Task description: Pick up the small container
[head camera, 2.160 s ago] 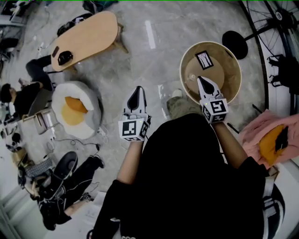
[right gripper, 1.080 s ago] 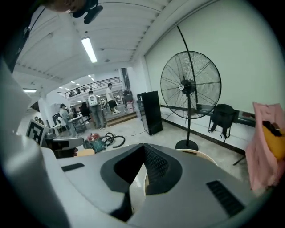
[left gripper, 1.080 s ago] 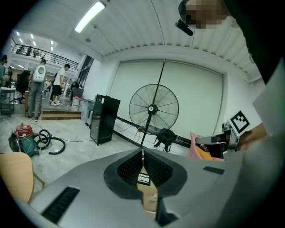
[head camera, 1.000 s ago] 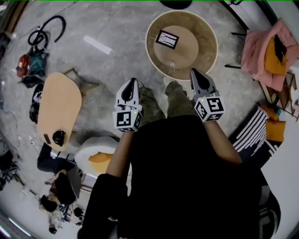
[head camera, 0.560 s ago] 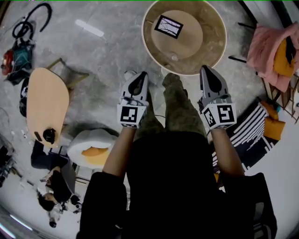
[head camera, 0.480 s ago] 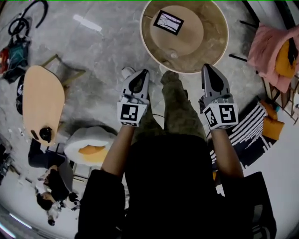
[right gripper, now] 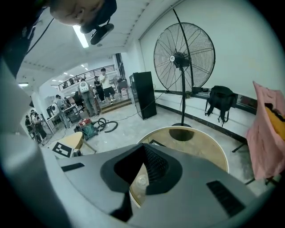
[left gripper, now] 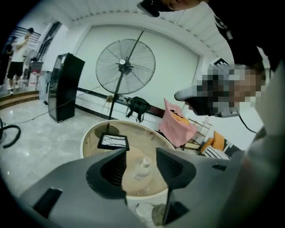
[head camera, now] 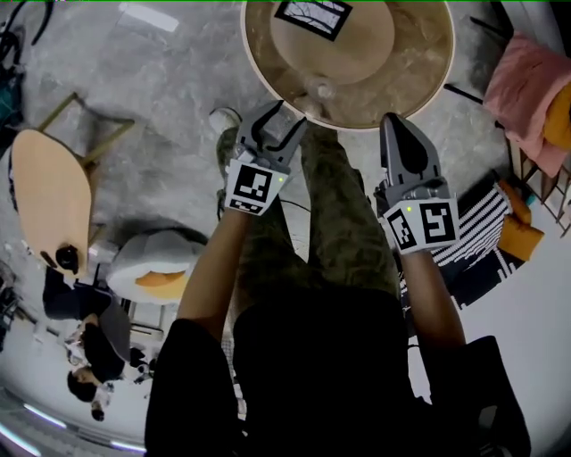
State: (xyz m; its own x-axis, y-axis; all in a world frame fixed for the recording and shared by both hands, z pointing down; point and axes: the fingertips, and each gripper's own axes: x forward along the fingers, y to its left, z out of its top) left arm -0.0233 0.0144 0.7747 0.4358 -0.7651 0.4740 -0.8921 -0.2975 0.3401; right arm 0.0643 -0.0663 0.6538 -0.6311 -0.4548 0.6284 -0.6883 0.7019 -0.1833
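Left gripper (head camera: 281,121) fingers opening, empty; small container (head camera: 319,87) at bench (head camera: 419,54) near edge (prob. grasp prep). Right gripper (head camera: 393,123) fingers shut, empty.

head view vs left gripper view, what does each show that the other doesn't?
Head view only: the shut right claw, the oval table, the egg-shaped cushion. Left gripper view only: the standing fan, a tall black box, a black bag. Both: the round table, the small clear container and framed picture on it, and the left claw, jaws opening with nothing between them; the container stands beyond the gap.
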